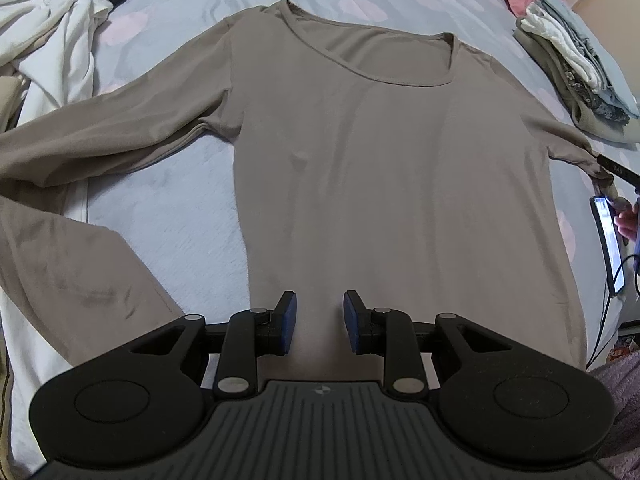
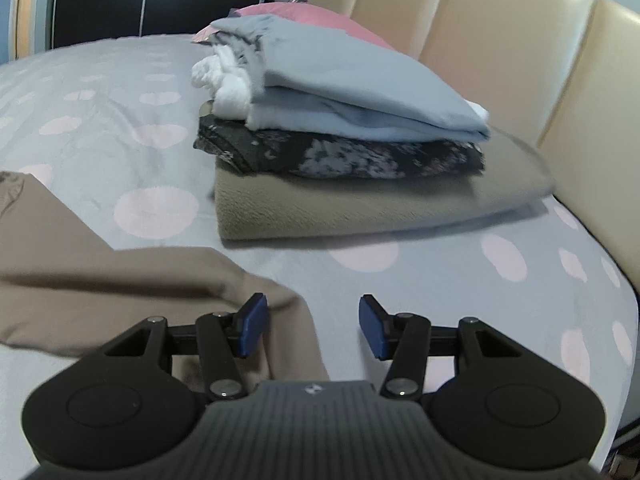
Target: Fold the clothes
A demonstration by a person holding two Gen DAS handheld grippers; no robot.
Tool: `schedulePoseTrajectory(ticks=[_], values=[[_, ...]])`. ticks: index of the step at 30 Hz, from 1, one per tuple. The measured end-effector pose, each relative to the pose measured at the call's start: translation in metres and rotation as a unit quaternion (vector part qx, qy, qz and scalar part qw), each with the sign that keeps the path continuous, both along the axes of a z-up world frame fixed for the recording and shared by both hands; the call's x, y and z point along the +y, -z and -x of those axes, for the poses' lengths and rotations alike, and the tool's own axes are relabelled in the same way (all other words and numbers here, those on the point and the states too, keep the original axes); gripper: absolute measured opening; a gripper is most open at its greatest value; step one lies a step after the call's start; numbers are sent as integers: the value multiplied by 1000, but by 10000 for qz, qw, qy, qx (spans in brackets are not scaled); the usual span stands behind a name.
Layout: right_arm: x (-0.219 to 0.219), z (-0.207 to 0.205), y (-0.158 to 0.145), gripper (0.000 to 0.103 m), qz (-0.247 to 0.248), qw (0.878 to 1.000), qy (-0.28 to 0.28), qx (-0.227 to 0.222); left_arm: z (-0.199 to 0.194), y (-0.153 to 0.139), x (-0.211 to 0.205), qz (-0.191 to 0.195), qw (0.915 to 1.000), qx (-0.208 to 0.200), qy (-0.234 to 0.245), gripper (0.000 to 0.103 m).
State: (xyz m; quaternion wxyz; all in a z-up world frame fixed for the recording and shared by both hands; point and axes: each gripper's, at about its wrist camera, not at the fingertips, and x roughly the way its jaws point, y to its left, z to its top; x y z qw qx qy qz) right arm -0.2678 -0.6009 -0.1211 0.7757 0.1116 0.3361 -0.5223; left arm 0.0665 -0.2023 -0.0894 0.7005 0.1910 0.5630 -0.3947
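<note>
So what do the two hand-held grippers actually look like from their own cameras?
Both match. The left hand-held gripper and right hand-held gripper have black linkage arms with silver pivot pins, flat blue pads on the fingers, two round black discs and a ribbed grey body bearing a small round emblem. No cables or sleeves show.

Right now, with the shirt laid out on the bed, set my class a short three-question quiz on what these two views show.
1. True or false: the taupe shirt lies flat with its neckline away from the left gripper.
2. Multiple choice: what lies at the bottom of the folded stack? A) a grey-blue piece B) a dark floral piece C) an olive piece
3. Fill in: the right gripper hovers over the shirt's ____ end, its fingers apart.

Key
1. True; the hem is nearest the gripper.
2. C; the floral piece lies on it, the grey-blue and white ones on top.
3. Sleeve.
</note>
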Motion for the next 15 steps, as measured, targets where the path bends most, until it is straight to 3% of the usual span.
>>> schedulePoseTrajectory(ticks=[15], values=[[37, 49, -16, 54, 165, 9985, 285, -429, 15, -12, -3, 169, 9997, -139, 134, 24]])
